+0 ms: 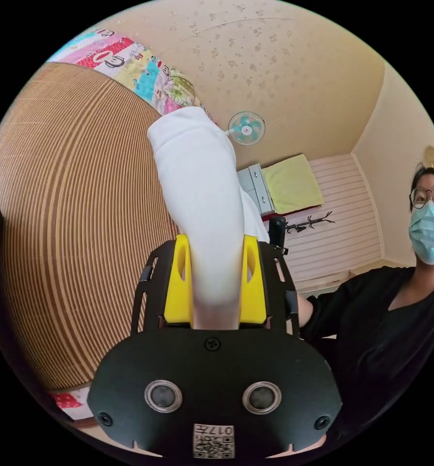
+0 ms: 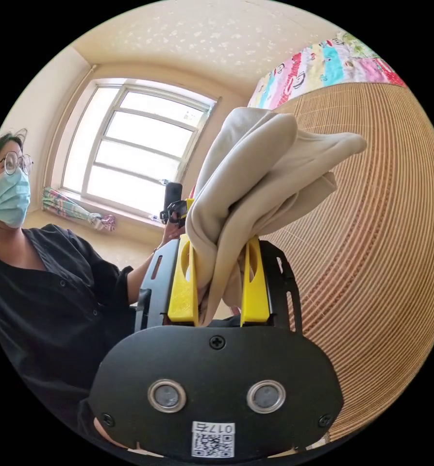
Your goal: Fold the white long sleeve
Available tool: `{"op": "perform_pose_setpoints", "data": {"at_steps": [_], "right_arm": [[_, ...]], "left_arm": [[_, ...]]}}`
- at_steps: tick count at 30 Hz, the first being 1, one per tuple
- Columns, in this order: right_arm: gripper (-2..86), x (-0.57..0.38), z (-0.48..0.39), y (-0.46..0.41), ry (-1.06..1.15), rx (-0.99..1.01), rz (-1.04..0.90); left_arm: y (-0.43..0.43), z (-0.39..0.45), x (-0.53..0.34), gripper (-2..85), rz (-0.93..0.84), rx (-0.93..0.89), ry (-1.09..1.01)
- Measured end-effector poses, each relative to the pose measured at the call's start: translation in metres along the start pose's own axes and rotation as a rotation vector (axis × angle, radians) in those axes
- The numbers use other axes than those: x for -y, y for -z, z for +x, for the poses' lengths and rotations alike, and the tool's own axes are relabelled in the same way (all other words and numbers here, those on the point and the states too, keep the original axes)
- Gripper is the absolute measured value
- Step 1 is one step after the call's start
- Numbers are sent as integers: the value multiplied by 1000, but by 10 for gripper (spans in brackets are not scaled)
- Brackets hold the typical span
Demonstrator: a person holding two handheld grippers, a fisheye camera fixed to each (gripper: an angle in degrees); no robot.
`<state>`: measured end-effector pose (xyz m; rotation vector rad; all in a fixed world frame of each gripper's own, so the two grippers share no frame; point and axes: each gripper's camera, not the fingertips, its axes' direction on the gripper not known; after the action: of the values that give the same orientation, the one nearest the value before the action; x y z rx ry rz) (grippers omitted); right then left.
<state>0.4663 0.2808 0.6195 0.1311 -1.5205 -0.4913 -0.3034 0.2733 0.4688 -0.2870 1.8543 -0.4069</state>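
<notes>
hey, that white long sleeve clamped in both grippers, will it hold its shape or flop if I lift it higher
Probably flop: above the right gripper the white long sleeve bunches into soft, drooping folds. It looks fairly thick, since it fills the left gripper jaw to jaw. It seems unlikely to slip, as both pairs of jaws press on it.

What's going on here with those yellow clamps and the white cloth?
A person holds a two-jaw gripper in each hand. The left gripper is shut on part of the white long sleeve, and the right gripper is shut on another bunched part of it. Both lift the garment above a woven bamboo mat. The folding does not look finished yet.
</notes>
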Motion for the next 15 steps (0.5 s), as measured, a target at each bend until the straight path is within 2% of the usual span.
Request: {"op": "perform_pose_setpoints", "data": {"at_steps": [6,8,11,14,15], "right_arm": [[145,61,-83,-184,78,134,16],[144,73,-103,-261,87,137,6],[142,73,-104,-347,49,1,16],[141,60,-66,-419,-43,-167,-59],[141,56,-59,-427,-47,-176,-73]], "left_arm": [[207,34,-17,153,99,250,46],[248,30,-25,158,133,317,88],[276,-3,-40,164,120,468,175],[273,-63,-70,170,129,608,391],[269,-77,-86,169,142,606,445]]}}
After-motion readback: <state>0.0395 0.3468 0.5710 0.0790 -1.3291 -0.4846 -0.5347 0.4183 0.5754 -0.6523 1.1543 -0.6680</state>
